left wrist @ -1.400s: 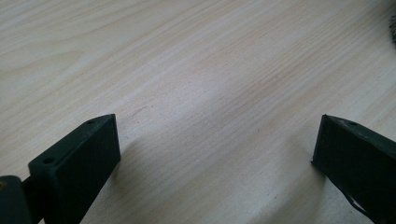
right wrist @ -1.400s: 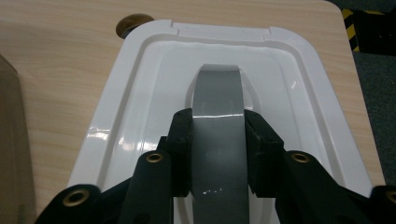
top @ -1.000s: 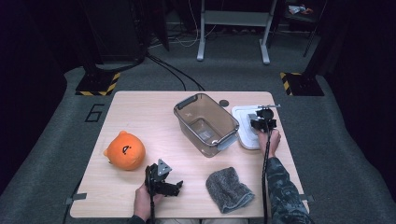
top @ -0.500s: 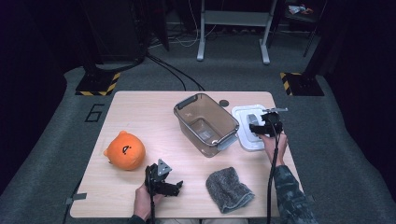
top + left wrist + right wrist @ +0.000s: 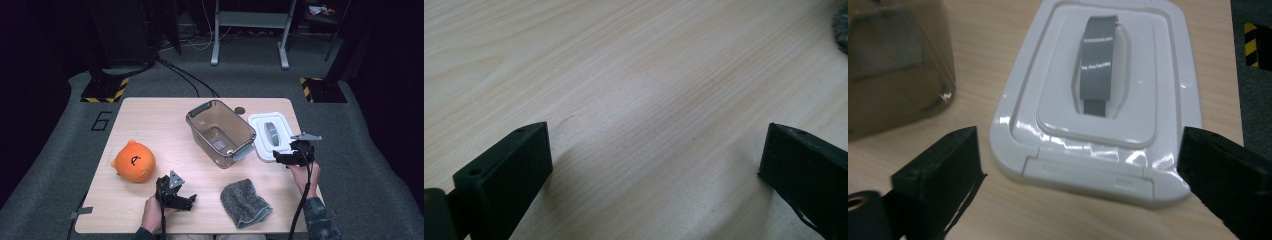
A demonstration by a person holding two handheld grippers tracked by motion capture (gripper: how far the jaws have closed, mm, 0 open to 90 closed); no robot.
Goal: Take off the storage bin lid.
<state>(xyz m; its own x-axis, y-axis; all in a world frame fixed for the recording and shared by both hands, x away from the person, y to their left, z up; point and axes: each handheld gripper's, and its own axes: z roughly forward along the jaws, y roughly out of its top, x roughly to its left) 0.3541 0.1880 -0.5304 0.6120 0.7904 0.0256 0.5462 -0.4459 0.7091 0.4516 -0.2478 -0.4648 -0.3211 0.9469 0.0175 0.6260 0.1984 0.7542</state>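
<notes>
While hanging just short of the white lid (image 5: 1098,95), gaping wide and gripping nothing: the right gripper (image 5: 295,154), at the table's right edge. Lying flat on the wooden table (image 5: 150,120), that lid, grey handle (image 5: 1097,62) up, just beside the clear brown bin (image 5: 220,132). Getting cut off at the left edge of the right gripper view, the bin. Resting low near the front edge, spread open over bare wood: the left gripper (image 5: 174,192). Barely peeking in at the top right corner of the left gripper view, the grey cloth (image 5: 841,27). Sitting well apart at the left, an orange plush toy (image 5: 133,161).
</notes>
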